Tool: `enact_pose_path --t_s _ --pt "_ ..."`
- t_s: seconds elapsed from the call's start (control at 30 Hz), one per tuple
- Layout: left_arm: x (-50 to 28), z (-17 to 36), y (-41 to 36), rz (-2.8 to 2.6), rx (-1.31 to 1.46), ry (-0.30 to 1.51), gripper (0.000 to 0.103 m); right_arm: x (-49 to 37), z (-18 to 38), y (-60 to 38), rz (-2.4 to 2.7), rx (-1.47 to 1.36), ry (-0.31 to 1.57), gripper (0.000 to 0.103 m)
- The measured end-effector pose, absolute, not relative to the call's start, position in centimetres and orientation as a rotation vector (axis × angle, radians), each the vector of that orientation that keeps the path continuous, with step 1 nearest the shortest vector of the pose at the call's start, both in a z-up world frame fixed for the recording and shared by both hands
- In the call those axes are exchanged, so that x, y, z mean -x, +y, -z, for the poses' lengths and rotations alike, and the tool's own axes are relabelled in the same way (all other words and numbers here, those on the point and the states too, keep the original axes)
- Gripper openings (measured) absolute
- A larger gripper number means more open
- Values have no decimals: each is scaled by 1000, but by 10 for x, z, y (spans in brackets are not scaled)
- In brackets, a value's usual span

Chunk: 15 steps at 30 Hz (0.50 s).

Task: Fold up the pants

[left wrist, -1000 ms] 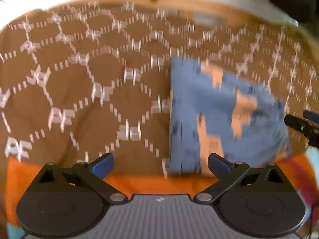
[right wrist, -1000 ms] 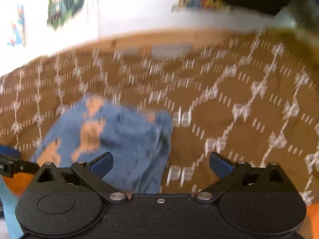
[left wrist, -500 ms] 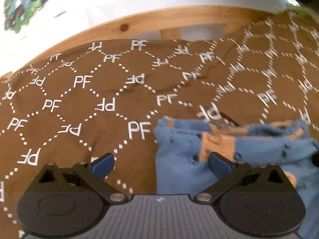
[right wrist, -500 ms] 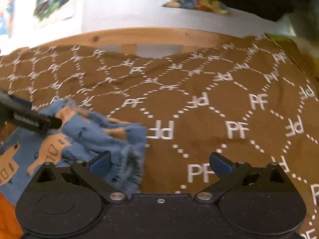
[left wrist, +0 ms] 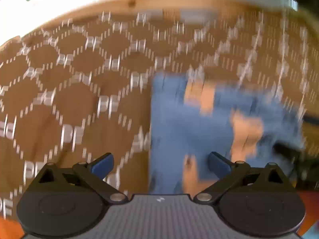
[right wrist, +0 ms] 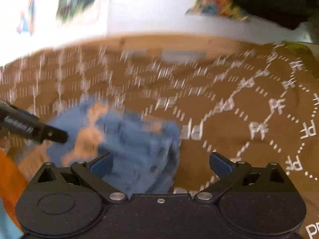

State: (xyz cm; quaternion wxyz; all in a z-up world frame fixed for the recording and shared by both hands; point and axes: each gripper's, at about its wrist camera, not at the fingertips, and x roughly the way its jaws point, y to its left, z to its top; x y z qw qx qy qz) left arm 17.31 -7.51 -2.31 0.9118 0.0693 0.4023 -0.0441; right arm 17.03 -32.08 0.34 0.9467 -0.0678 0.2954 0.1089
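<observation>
While both views blur, left gripper (left wrist: 160,162) spread above blue pants (left wrist: 191,123), right gripper (right wrist: 160,162) spread, empty, brown blanket (right wrist: 229,119) beneath

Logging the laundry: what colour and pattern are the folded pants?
Blue pants with orange patches, clearest in the left wrist view.

Half a second ago both views were sharp; now both are smeared by motion. In the left wrist view the pants (left wrist: 209,123) have spread from a low strip at 4 o'clock into a tall patch reaching toward centre. In the right wrist view the left gripper (right wrist: 33,127) has dropped lower at 9 o'clock, and the pants (right wrist: 135,145) sit nearer centre.
</observation>
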Motion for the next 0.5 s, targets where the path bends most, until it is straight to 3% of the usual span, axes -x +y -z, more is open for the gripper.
enact_pose_path --t_s 0.13,0.5 --pt "-157 29 -52 96 0 829 103 -163 -3 -324 -220 129 617 102" --pt "-139 35 -43 135 -3 785 103 -124 1 -326 -196 109 639 102"
